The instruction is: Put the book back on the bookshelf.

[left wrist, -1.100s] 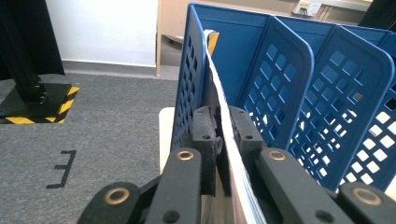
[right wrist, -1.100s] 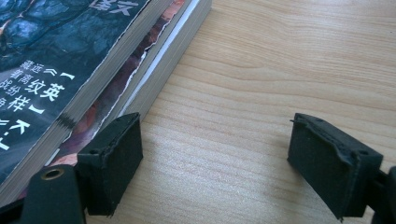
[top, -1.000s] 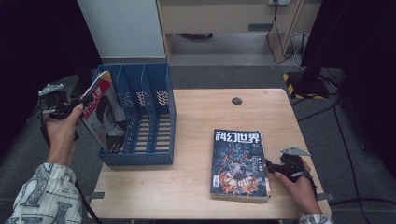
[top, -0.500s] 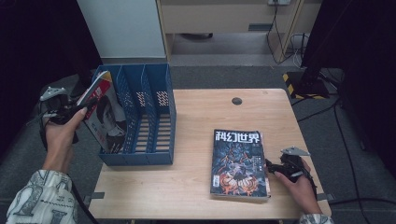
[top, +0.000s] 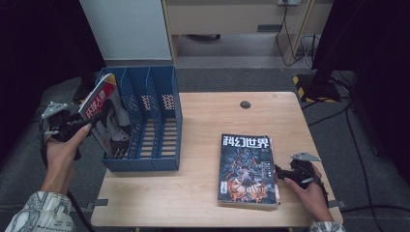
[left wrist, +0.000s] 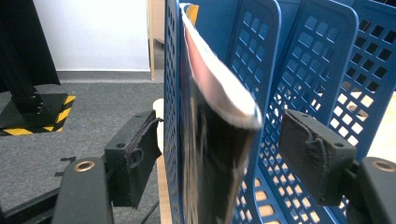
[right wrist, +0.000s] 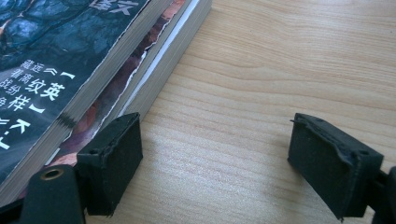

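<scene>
Magazine (left wrist: 212,140) thin, floppy, glossy, likely slippery; stood in rack (left wrist: 299,70) slot, between jaws of left gripper (left wrist: 233,163), just opened, pads clear. Regrip best near spine. Right gripper (right wrist: 215,158) open beside books (right wrist: 70,70) on desk (right wrist: 280,70).

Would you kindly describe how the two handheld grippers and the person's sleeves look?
Both the left gripper and the right gripper are black, each topped by a grey three-cornered plate. Their jaws end in blocky black pads with worn, frayed edges, mounted on arms with brass-coloured screw holes. A dark cable trails from the left gripper. The person's sleeves are light with a dark leafy pattern.
</scene>
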Action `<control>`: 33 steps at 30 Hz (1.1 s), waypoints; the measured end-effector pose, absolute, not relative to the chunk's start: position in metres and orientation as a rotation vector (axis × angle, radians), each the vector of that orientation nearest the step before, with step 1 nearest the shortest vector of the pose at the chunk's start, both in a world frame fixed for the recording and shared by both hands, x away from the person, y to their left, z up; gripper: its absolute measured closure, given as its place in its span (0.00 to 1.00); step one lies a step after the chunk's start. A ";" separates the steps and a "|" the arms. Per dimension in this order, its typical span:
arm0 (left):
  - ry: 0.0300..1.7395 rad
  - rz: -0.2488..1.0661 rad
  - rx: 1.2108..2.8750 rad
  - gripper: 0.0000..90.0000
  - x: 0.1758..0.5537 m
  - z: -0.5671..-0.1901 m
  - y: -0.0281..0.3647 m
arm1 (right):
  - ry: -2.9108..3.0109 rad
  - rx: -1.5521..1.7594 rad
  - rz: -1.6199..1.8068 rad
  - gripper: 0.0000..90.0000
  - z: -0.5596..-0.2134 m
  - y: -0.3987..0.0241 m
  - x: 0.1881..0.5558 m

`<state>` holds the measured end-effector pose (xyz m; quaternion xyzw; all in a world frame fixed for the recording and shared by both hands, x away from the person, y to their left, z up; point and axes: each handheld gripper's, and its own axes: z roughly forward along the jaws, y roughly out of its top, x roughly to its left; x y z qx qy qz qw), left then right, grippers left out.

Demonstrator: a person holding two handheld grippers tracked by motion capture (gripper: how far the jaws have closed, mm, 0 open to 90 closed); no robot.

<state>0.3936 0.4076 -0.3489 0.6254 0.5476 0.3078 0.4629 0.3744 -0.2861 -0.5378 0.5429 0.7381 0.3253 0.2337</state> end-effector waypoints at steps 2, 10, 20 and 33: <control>1.339 0.752 1.538 0.31 0.389 -0.351 0.408 | 2.026 1.491 0.893 0.20 -0.538 -0.286 0.374; 1.326 0.736 1.567 0.31 0.377 -0.362 0.406 | 2.024 1.493 0.891 0.20 -0.538 -0.286 0.374; 1.322 0.715 1.619 0.31 0.363 -0.371 0.400 | 2.023 1.493 0.892 0.20 -0.538 -0.286 0.374; 1.364 0.698 1.710 0.31 0.337 -0.382 0.392 | 2.024 1.493 0.891 0.20 -0.538 -0.286 0.374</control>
